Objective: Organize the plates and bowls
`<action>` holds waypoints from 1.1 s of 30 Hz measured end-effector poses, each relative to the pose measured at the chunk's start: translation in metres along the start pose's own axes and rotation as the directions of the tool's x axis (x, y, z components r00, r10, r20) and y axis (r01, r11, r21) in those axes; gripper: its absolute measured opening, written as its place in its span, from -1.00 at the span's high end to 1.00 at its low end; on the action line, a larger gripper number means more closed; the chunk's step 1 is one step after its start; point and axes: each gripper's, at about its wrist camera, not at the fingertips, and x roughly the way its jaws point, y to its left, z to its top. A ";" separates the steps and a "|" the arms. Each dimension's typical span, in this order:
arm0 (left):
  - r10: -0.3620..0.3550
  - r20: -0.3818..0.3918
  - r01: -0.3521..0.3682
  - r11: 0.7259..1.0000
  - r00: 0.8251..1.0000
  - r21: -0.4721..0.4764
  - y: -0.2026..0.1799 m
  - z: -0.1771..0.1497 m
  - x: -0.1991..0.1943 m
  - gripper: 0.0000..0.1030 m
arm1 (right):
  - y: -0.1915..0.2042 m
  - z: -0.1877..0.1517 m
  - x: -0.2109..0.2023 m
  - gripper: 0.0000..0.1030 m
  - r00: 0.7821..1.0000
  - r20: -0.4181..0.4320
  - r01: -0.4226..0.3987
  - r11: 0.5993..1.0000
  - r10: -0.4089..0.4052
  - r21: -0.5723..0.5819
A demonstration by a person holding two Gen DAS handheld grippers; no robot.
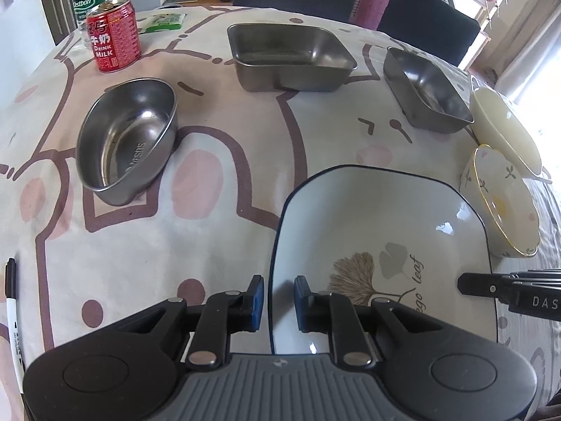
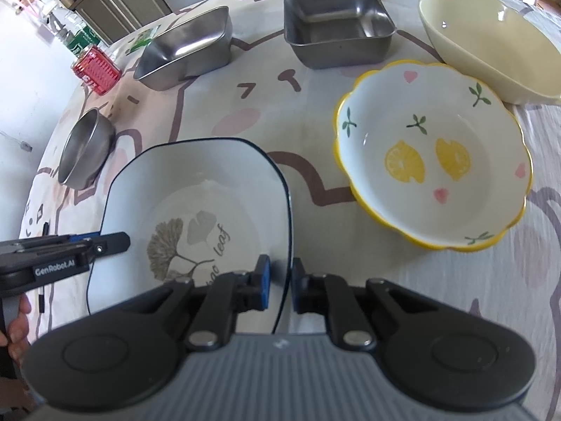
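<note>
Both tongs point steeply down at the white square plate (image 1: 382,231) printed with a ginkgo leaf, which lies on the cartoon-print surface (image 1: 217,231); left tongs (image 1: 278,303) straddle the plate's left rim, one blue pad outside and one inside, narrowly spread with a visible gap to the rim on either side; right tongs (image 2: 280,286) straddle the right rim, pads nearly together on the dark edge, though contact cannot be confirmed; the leaf's stem points toward the tongs. Right of the right tongs stands the scalloped lemon-print bowl (image 2: 434,154), the cream handled dish (image 2: 491,45) beyond it; ahead lie two rectangular steel trays (image 1: 291,56), long axes differing; left of the left tongs, a steel oval bowl (image 1: 126,137) and red milk can (image 1: 114,35).
</note>
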 end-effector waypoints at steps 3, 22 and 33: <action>-0.003 -0.004 0.003 1.000 1.000 -0.001 0.002 -0.001 -0.002 0.62 | 0.001 0.001 0.001 0.72 1.000 -0.003 0.001 1.000 -0.001 0.002; 0.013 -0.009 -0.013 1.000 1.000 0.027 0.000 -0.009 -0.015 0.60 | 0.007 -0.003 -0.011 -0.01 0.998 0.056 0.027 0.997 -0.023 -0.075; 0.054 0.021 -0.055 0.997 0.998 0.046 -0.003 -0.016 -0.032 -0.59 | 0.008 -0.013 -0.018 -0.46 0.998 0.062 0.029 0.995 -0.023 -0.092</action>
